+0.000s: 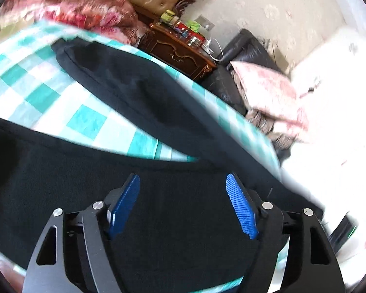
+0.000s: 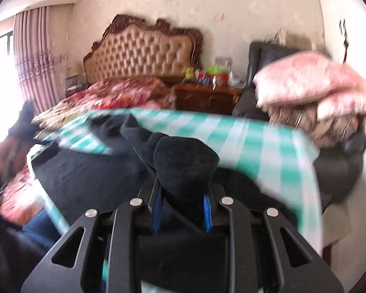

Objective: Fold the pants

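Black pants lie spread on a bed with a teal-and-white checked sheet. One leg runs up and left, the waist part fills the near field. My left gripper is open just above the black fabric, its blue pads wide apart and empty. My right gripper is shut on a bunched fold of the black pants, which bulges up between its fingers. The rest of the pants trails off to the left on the sheet.
A tufted headboard and a red floral blanket lie at the bed's far end. A wooden nightstand with clutter stands beside it. A black leather chair holds pink pillows. The bed's edge is at right.
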`<state>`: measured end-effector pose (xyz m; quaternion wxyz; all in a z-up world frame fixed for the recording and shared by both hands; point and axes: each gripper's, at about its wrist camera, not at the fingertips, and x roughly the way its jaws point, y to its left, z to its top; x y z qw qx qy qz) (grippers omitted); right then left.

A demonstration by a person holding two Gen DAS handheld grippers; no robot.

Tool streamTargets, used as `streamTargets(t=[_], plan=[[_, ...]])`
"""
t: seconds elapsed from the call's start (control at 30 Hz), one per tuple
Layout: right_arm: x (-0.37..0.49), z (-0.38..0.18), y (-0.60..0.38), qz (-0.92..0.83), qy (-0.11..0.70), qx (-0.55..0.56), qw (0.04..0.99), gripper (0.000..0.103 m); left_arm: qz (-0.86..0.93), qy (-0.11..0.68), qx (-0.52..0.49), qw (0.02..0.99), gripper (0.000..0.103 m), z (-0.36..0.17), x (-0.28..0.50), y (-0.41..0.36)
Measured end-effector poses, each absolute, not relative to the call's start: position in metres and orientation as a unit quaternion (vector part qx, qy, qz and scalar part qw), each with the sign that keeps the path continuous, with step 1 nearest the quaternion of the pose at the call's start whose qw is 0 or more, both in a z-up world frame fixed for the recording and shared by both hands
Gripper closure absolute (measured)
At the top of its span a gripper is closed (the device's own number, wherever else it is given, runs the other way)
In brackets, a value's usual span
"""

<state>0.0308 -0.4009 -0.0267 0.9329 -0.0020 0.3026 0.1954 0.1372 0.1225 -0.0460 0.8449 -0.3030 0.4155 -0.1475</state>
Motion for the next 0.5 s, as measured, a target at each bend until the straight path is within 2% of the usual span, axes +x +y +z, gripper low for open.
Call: streamTargets(t=[0.13,0.2,0.27,0.5], plan=[[0.017,-0.055,-0.410,0.186,0.328,0.037,0.925,0.077,-0.141,0.419,-0.373,0.816,0.033,-0.064,0.209,0.150],[0.013,-0.062,-0.411,0.184,0.330,0.047,0.925,0.077,-0.131,0.423,-0.380,0.812,0.044,-0.069,0.241,0.155],[0.014,-0.064,-0.411,0.184,0.329,0.048,0.925,0.077,-0.125,0.430,-0.401,0.799,0.047,-0.077,0.280,0.161],[0.023,-0.061,-0.408,0.189,0.337,0.035,0.922,0.077,-0.081,0.465,-0.412,0.779,0.047,-0.098,0.384,0.161]])
